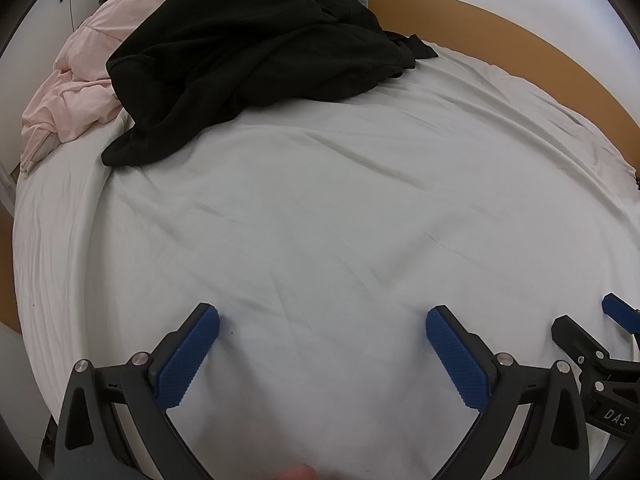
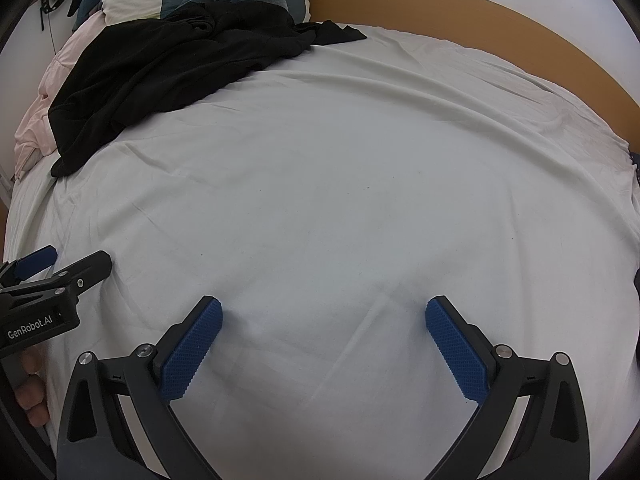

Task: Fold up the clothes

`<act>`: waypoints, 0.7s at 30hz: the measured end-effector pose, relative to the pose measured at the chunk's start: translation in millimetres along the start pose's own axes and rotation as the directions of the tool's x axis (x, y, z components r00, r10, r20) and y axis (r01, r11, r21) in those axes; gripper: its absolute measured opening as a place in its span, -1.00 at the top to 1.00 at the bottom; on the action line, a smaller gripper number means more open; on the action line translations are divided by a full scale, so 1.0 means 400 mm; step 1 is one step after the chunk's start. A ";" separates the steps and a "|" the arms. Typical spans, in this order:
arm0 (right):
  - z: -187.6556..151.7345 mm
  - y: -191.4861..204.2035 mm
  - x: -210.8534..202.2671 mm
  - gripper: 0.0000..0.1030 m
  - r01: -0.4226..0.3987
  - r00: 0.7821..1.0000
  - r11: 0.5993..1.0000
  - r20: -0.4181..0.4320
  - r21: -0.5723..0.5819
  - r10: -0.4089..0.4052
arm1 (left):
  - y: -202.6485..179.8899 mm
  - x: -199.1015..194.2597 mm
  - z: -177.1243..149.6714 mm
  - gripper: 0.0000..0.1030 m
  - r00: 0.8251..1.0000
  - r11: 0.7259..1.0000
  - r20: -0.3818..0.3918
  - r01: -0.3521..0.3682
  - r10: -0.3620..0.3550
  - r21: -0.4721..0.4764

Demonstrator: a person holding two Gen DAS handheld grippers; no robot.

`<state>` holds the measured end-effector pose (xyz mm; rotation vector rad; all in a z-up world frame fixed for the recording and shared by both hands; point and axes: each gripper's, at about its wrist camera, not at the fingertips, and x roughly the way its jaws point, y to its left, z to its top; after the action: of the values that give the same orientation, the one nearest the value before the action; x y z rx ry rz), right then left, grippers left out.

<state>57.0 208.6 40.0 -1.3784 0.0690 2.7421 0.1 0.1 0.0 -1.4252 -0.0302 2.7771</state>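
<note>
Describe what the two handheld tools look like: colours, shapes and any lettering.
Both look alike. The left tool and right tool have black angular frames with silver round pivot screws, and two flat fingers faced with blue knurled pads. White lettering shows on the bodies: "GenRobot.AI" on the left, "DAS" on the right. No cables or sleeves are visible.

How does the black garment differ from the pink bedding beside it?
The black garment is dark and sprawls out onto the white sheet; the pink bedding is pale and bunched at the sheet's left edge. The garment partly overlaps the bedding. Both are crumpled, unfolded, and far from both grippers.
</note>
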 end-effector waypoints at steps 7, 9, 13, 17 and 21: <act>0.002 0.000 -0.002 -1.00 -0.001 1.000 1.000 0.000 0.001 0.001 | -0.006 0.000 -0.009 -1.00 1.000 1.000 0.001 -0.002 0.002 0.002; 0.002 0.000 -0.002 -1.00 -0.001 1.000 1.000 0.000 0.000 0.001 | -0.006 0.005 -0.005 -1.00 1.000 1.000 0.002 0.000 0.000 0.001; 0.002 0.001 0.001 -1.00 0.000 1.000 1.000 0.000 0.000 0.000 | 0.002 0.010 -0.004 -1.00 1.000 1.000 0.003 0.000 0.000 0.002; 0.002 0.001 0.002 -1.00 0.000 1.000 1.000 0.000 0.000 0.000 | 0.000 0.005 -0.004 -1.00 1.000 1.000 0.003 -0.006 0.006 0.002; 0.001 0.002 0.004 -1.00 0.000 1.000 1.000 0.000 0.000 0.000 | 0.001 0.004 -0.004 -1.00 1.000 1.000 0.004 -0.009 0.009 0.001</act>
<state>55.6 208.1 38.9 -1.3787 0.0693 2.7419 0.5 -0.3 -2.4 -1.4238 -0.0231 2.7864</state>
